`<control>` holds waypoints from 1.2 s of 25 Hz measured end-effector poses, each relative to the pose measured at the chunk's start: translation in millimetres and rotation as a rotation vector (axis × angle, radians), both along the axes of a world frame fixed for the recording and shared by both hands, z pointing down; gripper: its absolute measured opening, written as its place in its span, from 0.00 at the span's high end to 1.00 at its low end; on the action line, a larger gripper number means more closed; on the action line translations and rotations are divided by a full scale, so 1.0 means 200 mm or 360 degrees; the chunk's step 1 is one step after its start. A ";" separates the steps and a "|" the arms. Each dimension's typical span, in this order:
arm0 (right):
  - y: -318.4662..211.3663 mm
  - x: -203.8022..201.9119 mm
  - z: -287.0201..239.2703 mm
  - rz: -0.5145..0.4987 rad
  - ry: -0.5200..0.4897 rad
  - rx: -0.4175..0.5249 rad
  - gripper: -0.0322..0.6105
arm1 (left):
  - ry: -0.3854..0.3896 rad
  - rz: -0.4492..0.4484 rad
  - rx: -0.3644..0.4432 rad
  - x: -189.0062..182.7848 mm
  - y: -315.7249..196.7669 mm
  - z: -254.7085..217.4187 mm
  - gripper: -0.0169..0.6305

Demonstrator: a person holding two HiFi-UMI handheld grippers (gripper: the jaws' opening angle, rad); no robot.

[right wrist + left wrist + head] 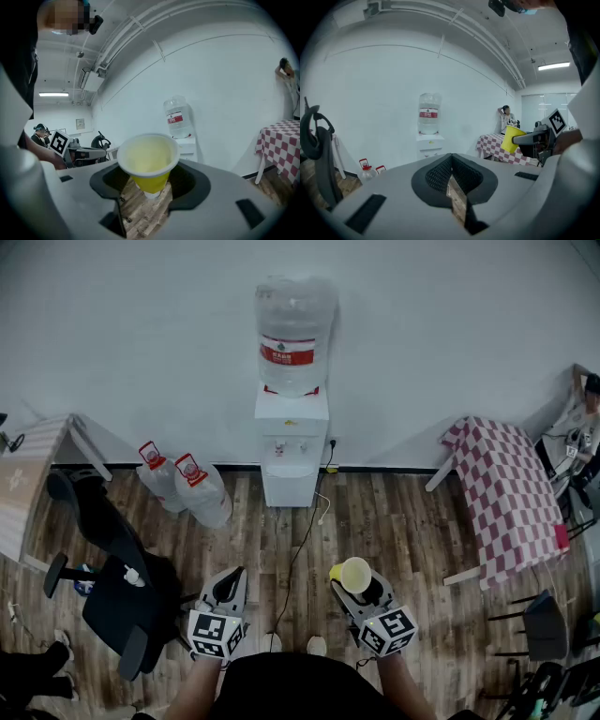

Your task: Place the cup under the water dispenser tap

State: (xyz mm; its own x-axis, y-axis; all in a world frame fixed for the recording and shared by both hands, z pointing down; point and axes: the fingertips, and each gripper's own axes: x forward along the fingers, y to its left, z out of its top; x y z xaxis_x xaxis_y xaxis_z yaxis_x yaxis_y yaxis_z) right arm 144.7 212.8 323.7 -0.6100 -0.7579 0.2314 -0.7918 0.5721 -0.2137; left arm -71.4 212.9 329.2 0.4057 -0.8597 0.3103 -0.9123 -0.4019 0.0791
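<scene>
A yellow paper cup [355, 575] stands upright and looks empty between the jaws of my right gripper [361, 589], which is shut on its lower body. In the right gripper view the cup [148, 161] fills the middle. The white water dispenser [292, 451] with a big clear bottle [292, 334] on top stands against the far wall, well ahead of both grippers over wooden floor. It shows small in the left gripper view [430, 143] and beyond the cup in the right gripper view [185, 145]. My left gripper [228, 589] is shut with nothing in it, left of the cup.
Two spare water bottles [187, 486] lean by the wall left of the dispenser. A black office chair [112, 568] stands at the left, a checkered table [506, 493] at the right. A cable [305, 540] runs across the floor from the dispenser.
</scene>
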 end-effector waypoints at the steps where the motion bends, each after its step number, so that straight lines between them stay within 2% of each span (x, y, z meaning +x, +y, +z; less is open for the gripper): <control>1: 0.00 0.00 0.00 0.0005 0.0000 0.0003 0.54 | -0.0004 0.0004 0.0003 0.00 0.00 0.00 0.95; 21: 0.02 -0.06 -0.02 0.0067 0.0018 0.0040 0.54 | 0.0012 0.0026 0.0043 -0.12 0.00 -0.02 0.95; 30: 0.06 -0.18 0.02 0.0091 0.0051 0.0033 0.54 | 0.0034 0.0059 0.0043 -0.23 0.03 0.04 0.95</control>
